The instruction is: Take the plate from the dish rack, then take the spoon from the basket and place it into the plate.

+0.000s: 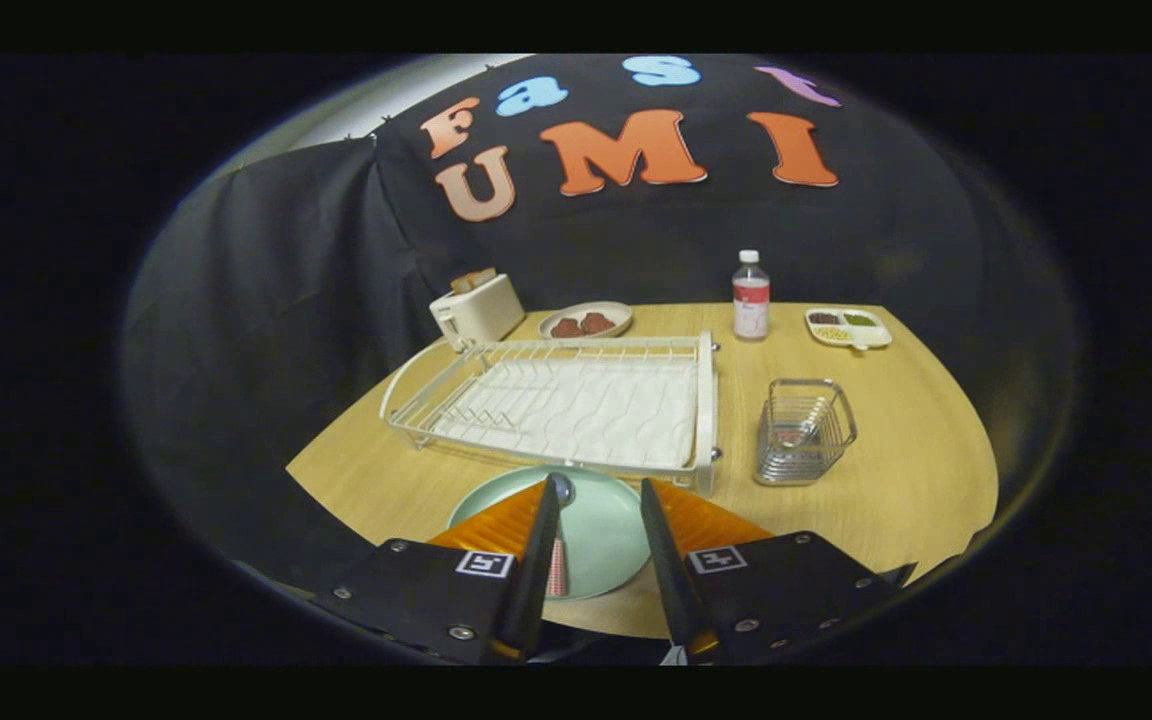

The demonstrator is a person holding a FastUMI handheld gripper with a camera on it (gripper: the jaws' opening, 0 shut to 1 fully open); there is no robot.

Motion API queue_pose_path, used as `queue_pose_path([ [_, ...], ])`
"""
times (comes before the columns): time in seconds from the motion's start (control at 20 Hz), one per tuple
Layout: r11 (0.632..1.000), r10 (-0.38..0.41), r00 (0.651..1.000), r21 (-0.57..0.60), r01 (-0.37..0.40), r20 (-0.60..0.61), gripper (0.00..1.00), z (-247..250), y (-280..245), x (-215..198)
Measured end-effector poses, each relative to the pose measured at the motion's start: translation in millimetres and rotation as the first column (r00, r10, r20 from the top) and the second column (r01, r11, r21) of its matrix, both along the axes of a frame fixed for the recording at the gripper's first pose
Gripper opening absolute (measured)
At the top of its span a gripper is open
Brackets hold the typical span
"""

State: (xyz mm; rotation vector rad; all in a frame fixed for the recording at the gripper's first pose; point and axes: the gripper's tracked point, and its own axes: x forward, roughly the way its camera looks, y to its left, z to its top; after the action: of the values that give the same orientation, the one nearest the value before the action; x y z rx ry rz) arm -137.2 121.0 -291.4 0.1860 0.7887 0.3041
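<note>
A pale green plate (608, 545) lies flat on the wooden table, just in front of the white dish rack (704, 400), whose slots hold nothing. A spoon (562, 490) with a red-and-white patterned handle rests on the plate, its metal bowl pointing toward the rack. My gripper (598, 490) hovers over the plate, open. The spoon lies right against the inner side of the left finger, and the right finger stands well apart from it. The wire basket (804, 432) stands to the right of the rack, with no cutlery seen in it.
Behind the rack are a cream toaster (476, 308), a small plate of brown cookies (586, 320), a clear bottle with a red label (751, 295) and a divided snack dish (848, 328). The table's rounded edge (986, 480) curves close on the right.
</note>
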Motion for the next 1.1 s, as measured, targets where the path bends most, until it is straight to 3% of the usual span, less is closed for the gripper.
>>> queue_pose_path([
  [0.2, 0.999, -0.047, 0.987, -0.006, 0.049, 0.154, 0.49, 62.3, -22.1, 38.4],
  [0.35, 0.997, -0.071, 0.963, -0.016, 0.078, 0.259, 0.56, 106.7, -34.9, 60.3],
  [0.5, 0.994, -0.098, 0.929, -0.014, 0.11, 0.356, 0.61, 149.2, -48.3, 78.0],
  [0.85, 0.977, -0.175, 0.833, -0.013, 0.213, 0.525, 0.92, 216.6, -84.8, 99.7],
  [1.1, 0.961, -0.21, 0.778, -0.021, 0.275, 0.592, 0.97, 235.1, -103.1, 99.5],
])
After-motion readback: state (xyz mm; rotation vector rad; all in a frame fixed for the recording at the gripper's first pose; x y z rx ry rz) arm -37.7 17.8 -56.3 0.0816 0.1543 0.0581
